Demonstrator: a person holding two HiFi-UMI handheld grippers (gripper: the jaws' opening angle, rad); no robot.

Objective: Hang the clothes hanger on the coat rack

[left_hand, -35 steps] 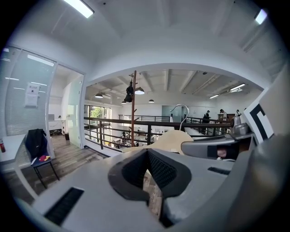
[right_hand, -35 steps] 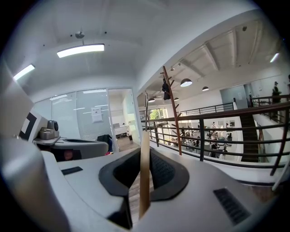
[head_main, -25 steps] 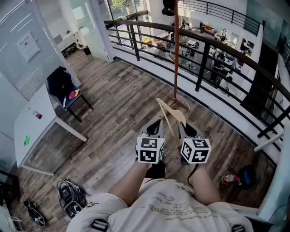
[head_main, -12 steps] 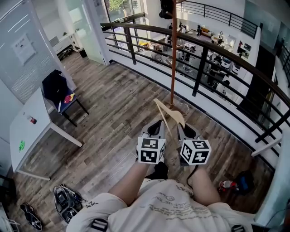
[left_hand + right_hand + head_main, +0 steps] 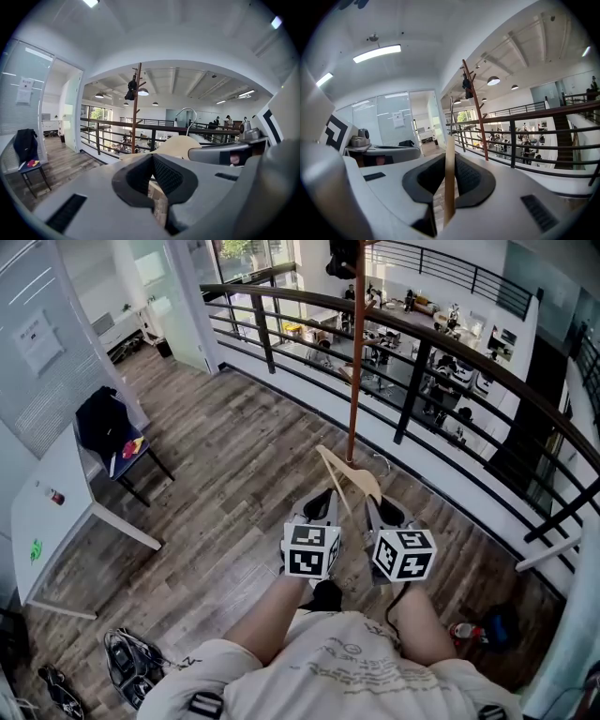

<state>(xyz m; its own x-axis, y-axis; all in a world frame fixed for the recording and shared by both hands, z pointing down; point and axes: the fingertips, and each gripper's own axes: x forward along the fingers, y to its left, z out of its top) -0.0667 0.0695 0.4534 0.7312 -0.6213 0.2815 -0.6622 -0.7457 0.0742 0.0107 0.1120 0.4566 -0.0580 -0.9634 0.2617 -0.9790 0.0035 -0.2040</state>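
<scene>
A light wooden clothes hanger (image 5: pixel 349 479) with a metal hook (image 5: pixel 380 460) stands on edge in my right gripper (image 5: pixel 380 507), which is shut on it. In the right gripper view its thin wooden edge (image 5: pixel 449 178) is pinched between the pads. My left gripper (image 5: pixel 323 502) rides beside it, shut with nothing in it; its view shows the hanger (image 5: pixel 180 145) off to the right. The coat rack, a brown pole (image 5: pixel 353 362) with pegs, rises just beyond the hanger by the railing. A dark item (image 5: pixel 345 257) hangs high on the coat rack (image 5: pixel 136 108) (image 5: pixel 474 103).
A dark metal railing (image 5: pixel 422 329) curves behind the rack, with an office floor below. A white table (image 5: pixel 47 512) and a chair with a dark jacket (image 5: pixel 108 427) stand at the left. Shoes and a bag (image 5: pixel 131 667) lie on the floor at the lower left.
Both grippers and the hanger have moved forward toward the coat rack pole. The pole's base now sits closer to the hanger, and the table and chair have slid left in view.
</scene>
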